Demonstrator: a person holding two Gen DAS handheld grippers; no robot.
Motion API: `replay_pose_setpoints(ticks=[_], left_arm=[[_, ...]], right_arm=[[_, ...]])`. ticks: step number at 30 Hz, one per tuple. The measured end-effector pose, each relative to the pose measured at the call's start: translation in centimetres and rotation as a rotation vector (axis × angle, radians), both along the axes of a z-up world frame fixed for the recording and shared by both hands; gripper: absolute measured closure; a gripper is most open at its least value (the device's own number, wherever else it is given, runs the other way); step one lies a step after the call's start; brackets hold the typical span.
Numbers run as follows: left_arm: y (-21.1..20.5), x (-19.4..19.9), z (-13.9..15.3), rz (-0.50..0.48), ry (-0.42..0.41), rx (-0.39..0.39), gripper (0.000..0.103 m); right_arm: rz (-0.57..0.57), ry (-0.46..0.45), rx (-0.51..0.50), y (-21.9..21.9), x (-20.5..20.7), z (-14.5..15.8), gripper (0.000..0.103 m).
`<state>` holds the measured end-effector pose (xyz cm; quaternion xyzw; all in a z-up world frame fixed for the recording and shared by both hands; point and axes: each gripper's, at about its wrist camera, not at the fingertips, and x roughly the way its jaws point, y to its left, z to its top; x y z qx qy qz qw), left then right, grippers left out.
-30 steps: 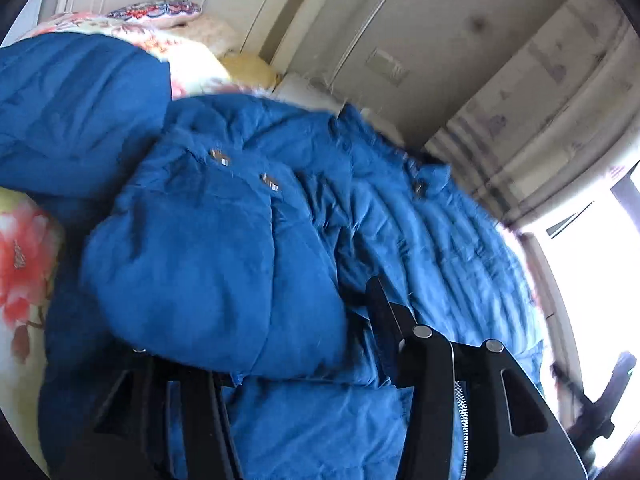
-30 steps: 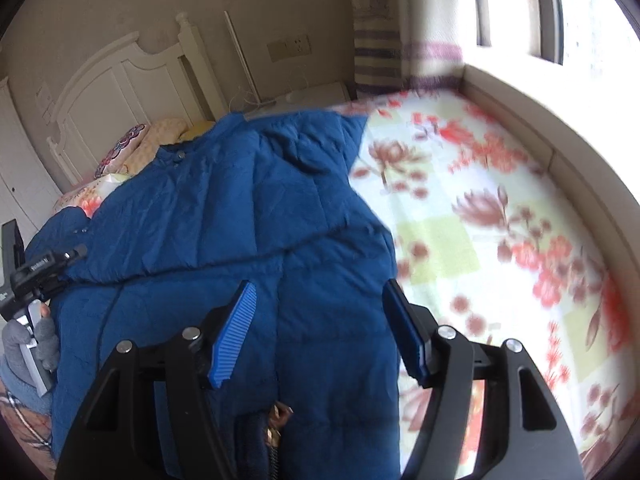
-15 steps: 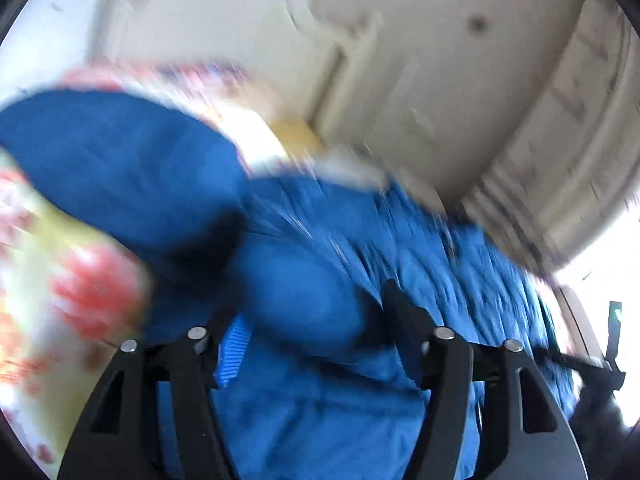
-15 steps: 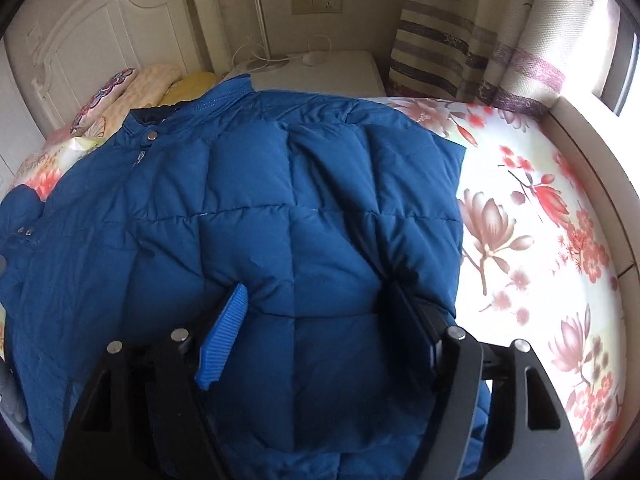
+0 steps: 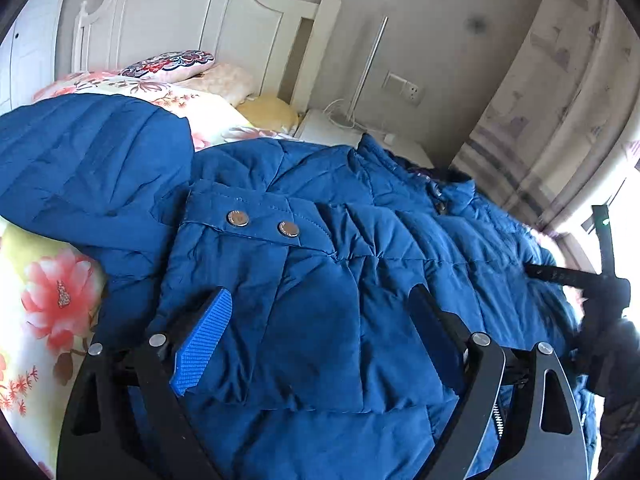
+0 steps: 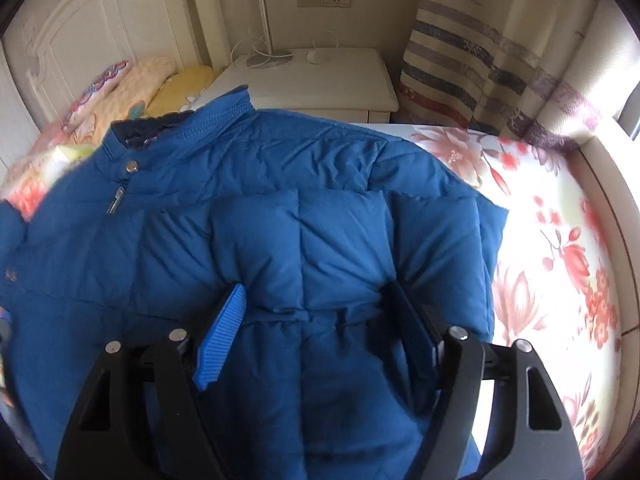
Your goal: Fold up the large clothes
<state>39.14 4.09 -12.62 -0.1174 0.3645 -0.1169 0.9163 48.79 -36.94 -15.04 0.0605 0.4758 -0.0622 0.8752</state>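
Within the last second both sleeve folds had landed across the blue jacket [image 6: 280, 208] on the bed [image 6: 560, 248], the left gripper [image 5: 320, 320] and right gripper [image 6: 316, 320] standing with jaws apart, so the bottom-up fold probably came next.

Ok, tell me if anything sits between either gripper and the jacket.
Nothing visible does. The left gripper and the right gripper are both open, with the blue jacket bulging directly between their fingers on the floral bed.
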Motion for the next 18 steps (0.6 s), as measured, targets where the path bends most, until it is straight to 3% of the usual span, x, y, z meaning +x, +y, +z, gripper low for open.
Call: replay_pose_setpoints(ticks=[4, 6, 10, 13, 18], left_arm=[[0.6, 0.3, -0.2, -0.001, 0.003, -0.012, 0.018], [0.4, 0.1, -0.3, -0.002, 0.004, -0.007, 0.018], [0.5, 0.1, -0.3, -0.004, 0.006, -0.019, 0.018], [0.5, 0.2, -0.4, -0.003, 0.006, -0.016, 0.018], [0.5, 0.3, -0.4, -0.003, 0.007, -0.015, 0.017]], right_arm=[[-0.016, -0.085, 0.054, -0.1, -0.6, 2.8, 0.030], [-0.038, -0.127, 0.025, -0.3, 0.0, 3.7, 0.030], [-0.055, -0.004, 0.021, -2.1, 2.8, 0.4, 0.028], [-0.090, 0.006, 0.046, -2.3, 2.9, 1.0, 0.029], [0.004, -0.098, 0.038, 0.7, 2.1, 2.6, 0.028]])
